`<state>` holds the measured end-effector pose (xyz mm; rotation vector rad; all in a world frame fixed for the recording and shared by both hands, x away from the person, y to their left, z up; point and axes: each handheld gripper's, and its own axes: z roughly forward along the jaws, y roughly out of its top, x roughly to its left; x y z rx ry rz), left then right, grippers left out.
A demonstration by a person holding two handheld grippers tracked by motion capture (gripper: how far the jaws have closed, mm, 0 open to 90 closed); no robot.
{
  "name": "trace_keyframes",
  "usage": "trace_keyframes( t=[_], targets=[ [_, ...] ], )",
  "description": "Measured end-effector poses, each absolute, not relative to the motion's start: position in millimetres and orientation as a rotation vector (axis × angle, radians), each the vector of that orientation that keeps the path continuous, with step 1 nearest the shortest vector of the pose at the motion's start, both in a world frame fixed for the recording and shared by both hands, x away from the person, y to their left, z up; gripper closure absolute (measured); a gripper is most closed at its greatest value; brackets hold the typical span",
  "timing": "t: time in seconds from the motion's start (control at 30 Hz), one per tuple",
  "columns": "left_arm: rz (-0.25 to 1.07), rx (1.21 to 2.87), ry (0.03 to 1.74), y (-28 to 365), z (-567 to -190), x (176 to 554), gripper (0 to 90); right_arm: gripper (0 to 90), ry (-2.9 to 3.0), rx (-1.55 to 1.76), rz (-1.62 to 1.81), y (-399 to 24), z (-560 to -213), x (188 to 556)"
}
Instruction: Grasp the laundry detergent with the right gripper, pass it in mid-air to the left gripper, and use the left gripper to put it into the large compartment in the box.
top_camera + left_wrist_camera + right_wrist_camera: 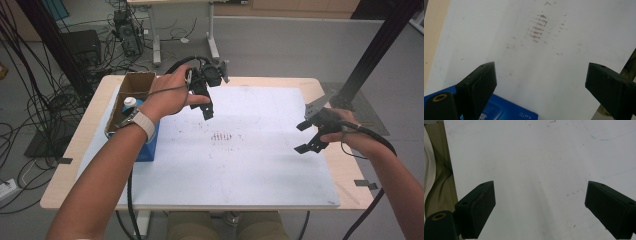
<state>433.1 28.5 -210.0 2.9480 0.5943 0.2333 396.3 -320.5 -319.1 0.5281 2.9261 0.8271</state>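
- While both claws are held above the white mat [240,165], no item is gripped, so the work is judged to be at its start or between two steps.
- Nearest the person, the front part of the mat is seen bare; nothing has been set down on it.
- The right claw [309,136] is held over the right part of the mat, released, with its jaws standing wide apart and nothing between them. In the right gripper view, plain white mat is seen between the jaws.
- At mid-depth, a patch of reddish-brown marks [222,136] is seen on the mat, near its centre. Whether these marks are to be dealt with cannot be told.
- The left claw [206,107] is held farther back, over the left part of the mat, likewise released and empty, with its jaws pointing down.
- Just beside the left claw, a blue box [506,110] stands at the mat's left edge, under the left forearm. It is not touched.
- Behind it, an open cardboard box [135,85] stands on the surface [65,175], with a white-capped bottle [130,102] inside.
- A pick from these boxes is judged to be the likely remaining step; it has not yet been begun.
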Motion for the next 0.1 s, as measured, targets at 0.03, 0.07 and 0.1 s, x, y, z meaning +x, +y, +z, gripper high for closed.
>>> trace_keyframes(
  t=[0.03, 0.07, 0.1],
  targets=[
    [0.234, 2.949, 0.595, 28.5, -210.0, 433.1, 10.5, 9.9, 2.923, 0.532, 0.831, -321.0, -319.2, 396.2],
    [0.237, 2.949, 0.596, 28.6, -209.8, 433.1, 10.6, 9.9, 2.922, 0.532, 0.831, -321.4, -319.1, 396.1],
    [0.230, 2.951, 0.598, 28.6, -209.7, 433.1, 10.6, 9.9, 2.922, 0.532, 0.832, -321.9, -319.0, 396.0]
  ],
)
